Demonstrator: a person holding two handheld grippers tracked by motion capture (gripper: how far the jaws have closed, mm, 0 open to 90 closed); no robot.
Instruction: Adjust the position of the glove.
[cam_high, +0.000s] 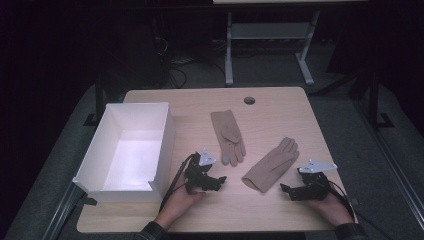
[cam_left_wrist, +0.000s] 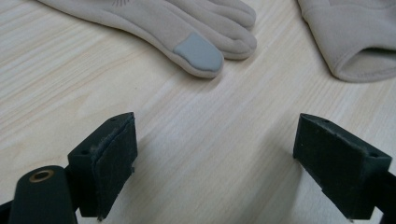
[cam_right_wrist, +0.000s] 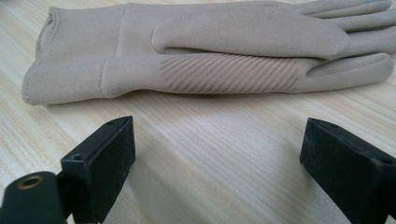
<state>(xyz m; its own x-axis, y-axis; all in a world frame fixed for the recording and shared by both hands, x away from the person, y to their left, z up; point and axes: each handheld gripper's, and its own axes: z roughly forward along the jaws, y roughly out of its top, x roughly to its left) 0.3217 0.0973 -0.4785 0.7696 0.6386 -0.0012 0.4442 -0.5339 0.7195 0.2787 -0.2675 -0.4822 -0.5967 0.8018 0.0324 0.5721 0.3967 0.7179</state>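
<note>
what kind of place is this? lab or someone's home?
Likely a lab or data-collection room: a bare wooden table staged with just two beige gloves and a white box, dark surroundings, loose cables on the floor.

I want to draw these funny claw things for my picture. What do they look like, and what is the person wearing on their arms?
Each is black. The left gripper and right gripper both have two blocky black jaws with flat pads, a grey three-cornered plate on top and a black cable trailing back. A brass-coloured ring sits near one jaw. The person's sleeves look dark, maybe checked.
</note>
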